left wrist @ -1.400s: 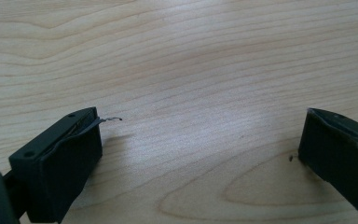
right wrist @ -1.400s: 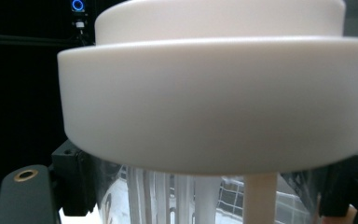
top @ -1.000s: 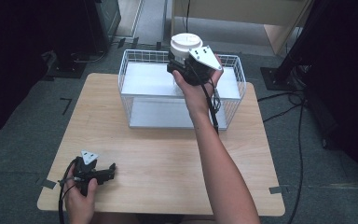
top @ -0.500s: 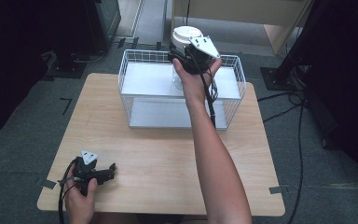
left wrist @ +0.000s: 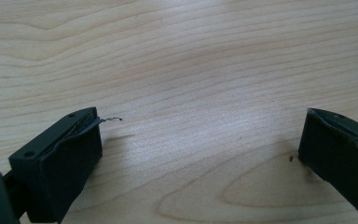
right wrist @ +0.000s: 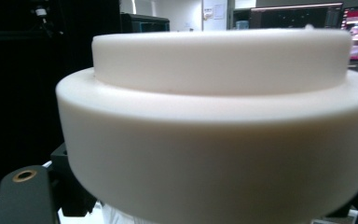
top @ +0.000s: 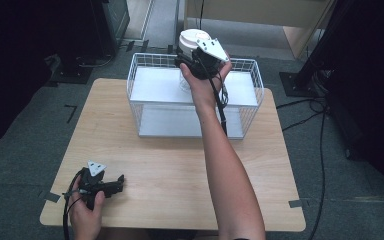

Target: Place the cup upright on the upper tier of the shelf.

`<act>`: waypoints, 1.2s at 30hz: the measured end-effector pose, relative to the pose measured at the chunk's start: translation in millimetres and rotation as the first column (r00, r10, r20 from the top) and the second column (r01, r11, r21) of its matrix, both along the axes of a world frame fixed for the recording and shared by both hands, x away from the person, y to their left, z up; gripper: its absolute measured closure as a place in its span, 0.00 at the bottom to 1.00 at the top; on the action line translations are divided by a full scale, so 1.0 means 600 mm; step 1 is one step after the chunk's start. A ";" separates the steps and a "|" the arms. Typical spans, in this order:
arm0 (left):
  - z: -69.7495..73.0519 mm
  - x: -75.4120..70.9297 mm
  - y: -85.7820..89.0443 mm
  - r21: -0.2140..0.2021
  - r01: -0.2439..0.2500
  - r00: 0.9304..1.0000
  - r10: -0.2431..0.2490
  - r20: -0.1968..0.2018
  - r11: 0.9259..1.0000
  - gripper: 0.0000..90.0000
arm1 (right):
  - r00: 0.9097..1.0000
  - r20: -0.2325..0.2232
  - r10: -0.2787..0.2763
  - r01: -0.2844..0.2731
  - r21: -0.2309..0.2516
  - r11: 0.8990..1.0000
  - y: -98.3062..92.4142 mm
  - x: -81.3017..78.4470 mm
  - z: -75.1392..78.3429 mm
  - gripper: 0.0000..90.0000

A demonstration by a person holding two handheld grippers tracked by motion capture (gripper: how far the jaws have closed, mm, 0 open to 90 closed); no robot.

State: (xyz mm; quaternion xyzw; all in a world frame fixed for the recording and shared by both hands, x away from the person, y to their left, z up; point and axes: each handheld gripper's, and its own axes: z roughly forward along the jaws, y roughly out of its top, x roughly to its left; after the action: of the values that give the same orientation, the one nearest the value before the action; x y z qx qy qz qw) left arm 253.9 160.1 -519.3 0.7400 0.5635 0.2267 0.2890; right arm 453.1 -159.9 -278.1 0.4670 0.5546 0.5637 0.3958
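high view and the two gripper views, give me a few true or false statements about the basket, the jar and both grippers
1. The white wire basket stands on the light wooden table. True.
2. The left gripper grips a jar. False: its jaws stand apart over bare wood.
3. The right gripper holds the white-lidded jar above the basket. True.
4. The jar's lid is black. False: it is white.

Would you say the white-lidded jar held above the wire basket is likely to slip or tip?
The white-lidded jar looks rigid, with a smooth lid, so probably slippery. The right claw grips below that wide lid, so it seems top-heavy and may tilt.
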 end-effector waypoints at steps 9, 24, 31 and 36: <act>0.000 0.001 -0.001 0.000 0.001 1.000 -0.001 0.000 1.000 0.00 | 0.999 -0.026 0.040 -0.040 0.008 0.999 -0.006 -0.012 -0.006 0.12; 0.000 0.001 -0.001 0.001 0.001 1.000 -0.001 0.004 1.000 0.00 | 0.995 -0.065 0.082 -0.083 -0.018 0.996 -0.029 -0.047 -0.042 0.03; 0.000 0.001 -0.001 0.001 0.001 1.000 -0.001 0.004 1.000 0.00 | 0.992 -0.070 0.102 -0.104 -0.022 0.994 -0.039 -0.074 -0.063 0.03; 0.000 0.001 -0.001 0.001 0.001 1.000 -0.001 0.005 1.000 0.00 | 0.991 -0.059 0.118 -0.119 -0.013 0.993 -0.049 -0.094 -0.071 0.03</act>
State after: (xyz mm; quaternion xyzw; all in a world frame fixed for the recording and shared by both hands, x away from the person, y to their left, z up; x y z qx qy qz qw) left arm 254.4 159.7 -519.5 0.7400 0.5623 0.2286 0.2899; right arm 396.9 -189.1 -320.5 0.4462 0.5971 0.5679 0.3491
